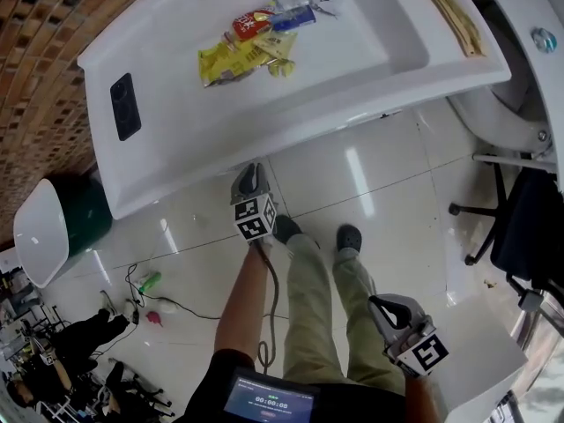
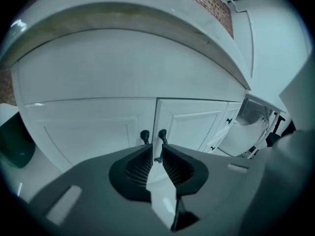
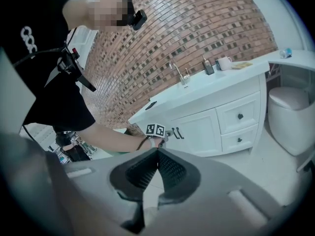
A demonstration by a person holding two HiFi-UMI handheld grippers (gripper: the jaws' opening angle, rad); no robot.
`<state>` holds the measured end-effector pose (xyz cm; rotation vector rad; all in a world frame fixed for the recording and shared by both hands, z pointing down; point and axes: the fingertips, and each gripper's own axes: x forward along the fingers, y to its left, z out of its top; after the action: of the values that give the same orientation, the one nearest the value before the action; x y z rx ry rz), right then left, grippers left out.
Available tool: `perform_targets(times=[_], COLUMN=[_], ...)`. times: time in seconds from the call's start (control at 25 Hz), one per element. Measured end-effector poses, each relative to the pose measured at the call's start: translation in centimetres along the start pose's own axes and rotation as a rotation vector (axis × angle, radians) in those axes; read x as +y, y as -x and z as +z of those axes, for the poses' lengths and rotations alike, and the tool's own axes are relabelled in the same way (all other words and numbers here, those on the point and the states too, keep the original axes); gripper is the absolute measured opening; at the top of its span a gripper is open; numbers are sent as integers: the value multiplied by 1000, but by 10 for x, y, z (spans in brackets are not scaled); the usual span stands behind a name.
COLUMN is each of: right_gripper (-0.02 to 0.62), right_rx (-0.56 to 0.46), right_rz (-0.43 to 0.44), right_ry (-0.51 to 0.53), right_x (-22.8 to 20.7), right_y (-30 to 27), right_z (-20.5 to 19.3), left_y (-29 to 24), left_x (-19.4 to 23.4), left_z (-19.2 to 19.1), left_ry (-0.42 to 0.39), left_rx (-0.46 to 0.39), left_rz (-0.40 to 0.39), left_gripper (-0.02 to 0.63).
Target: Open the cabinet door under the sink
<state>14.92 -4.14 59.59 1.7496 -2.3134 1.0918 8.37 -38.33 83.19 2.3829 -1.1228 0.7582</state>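
2 grippers: left gripper [image 1: 249, 178], right gripper [image 1: 380, 303]. 2 cabinet doors [image 2: 192, 124], 2 door handles [image 2: 144, 136], 2 drawers [image 3: 239, 114], 1 sink [image 1: 370, 53], 1 faucet [image 3: 176, 72], 1 mug [image 3: 225, 62], 1 toilet [image 3: 290, 118].

The white counter [image 1: 167, 148] filled the upper part of the head view. Its sink basin [image 1: 352, 55] held a heap of yellow wrappers [image 1: 231, 60], with a red packet [image 1: 250, 23] and a blue packet [image 1: 293, 18] touching the heap's upper edge. A flat black device [image 1: 124, 106] lay on the counter at the left, and a pale yellow strip [image 1: 449, 16] at the upper right. Below, the glossy tiled floor [image 1: 388, 192] bore my shoes [image 1: 286, 228] at the centre and a dark green bin [image 1: 88, 211] at the left edge. A small green bottle [image 1: 148, 281] and a pink object [image 1: 154, 317] lay near a thin cable [image 1: 194, 314] at the lower left. A black chair base [image 1: 476, 206] stood at the right.
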Motion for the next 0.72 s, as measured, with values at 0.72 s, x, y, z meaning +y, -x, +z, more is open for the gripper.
perform_targets(times=[0.72], right_gripper=[-9], right_rx=[72], right_rz=[-35], right_ry=[46], right_x=[-7], right_y=[-19], right_z=[0], left_y=[-53], left_x=[19], left_z=[-20], left_ry=[-32], left_rx=[90], left_rz=[-1], left_gripper=[83])
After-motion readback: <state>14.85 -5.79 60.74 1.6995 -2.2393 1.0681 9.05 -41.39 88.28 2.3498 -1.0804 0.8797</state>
